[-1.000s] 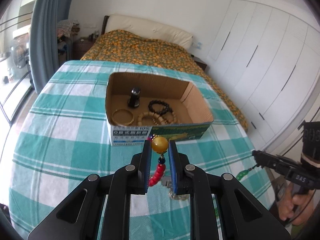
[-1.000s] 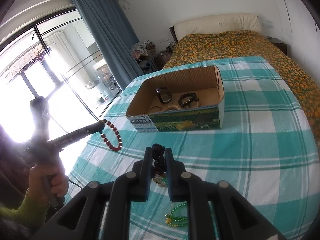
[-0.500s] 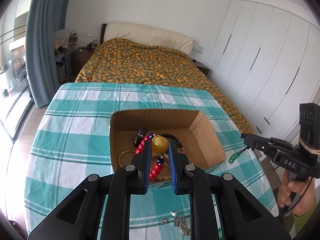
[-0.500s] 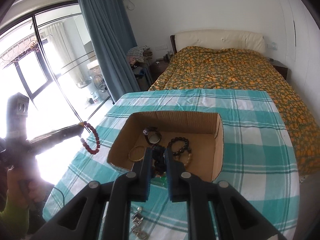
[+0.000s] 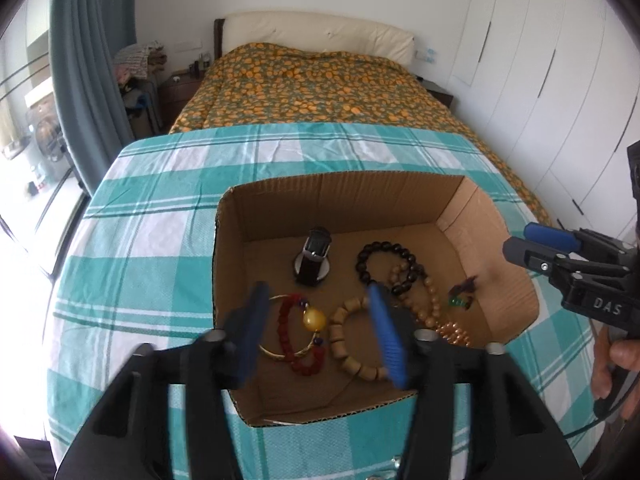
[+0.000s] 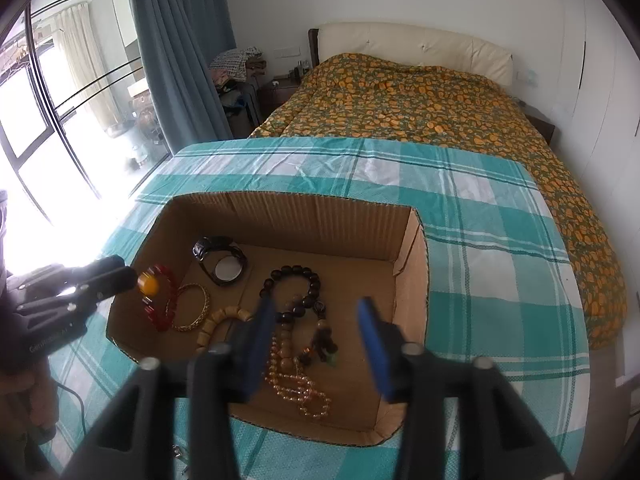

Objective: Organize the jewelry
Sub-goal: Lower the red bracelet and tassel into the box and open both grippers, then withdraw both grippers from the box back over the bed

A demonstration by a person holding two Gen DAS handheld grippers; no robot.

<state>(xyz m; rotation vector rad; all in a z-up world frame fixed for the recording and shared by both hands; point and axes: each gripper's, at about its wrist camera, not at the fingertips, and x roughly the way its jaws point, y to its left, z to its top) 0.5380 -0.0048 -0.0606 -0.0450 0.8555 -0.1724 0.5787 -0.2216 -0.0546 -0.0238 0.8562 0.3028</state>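
Jaws of both the left gripper (image 5: pixel 320 328) and right gripper (image 6: pixel 320 330) gape, released, above the brown cardboard box (image 5: pixel 496 240) holding beaded bracelets (image 5: pixel 384 264). Its surface (image 6: pixel 480 208) wears teal checked cloth; beyond, an orange-patterned bed (image 6: pixel 420 108), blue curtain (image 6: pixel 180 40).

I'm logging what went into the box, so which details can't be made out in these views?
- Small green and dark piece: left wrist view, too small to identify.
- Wooden bead bracelet: right wrist view, partly behind the right gripper finger.
- Metal bits on the tablecloth: cut off behind the gripper body.
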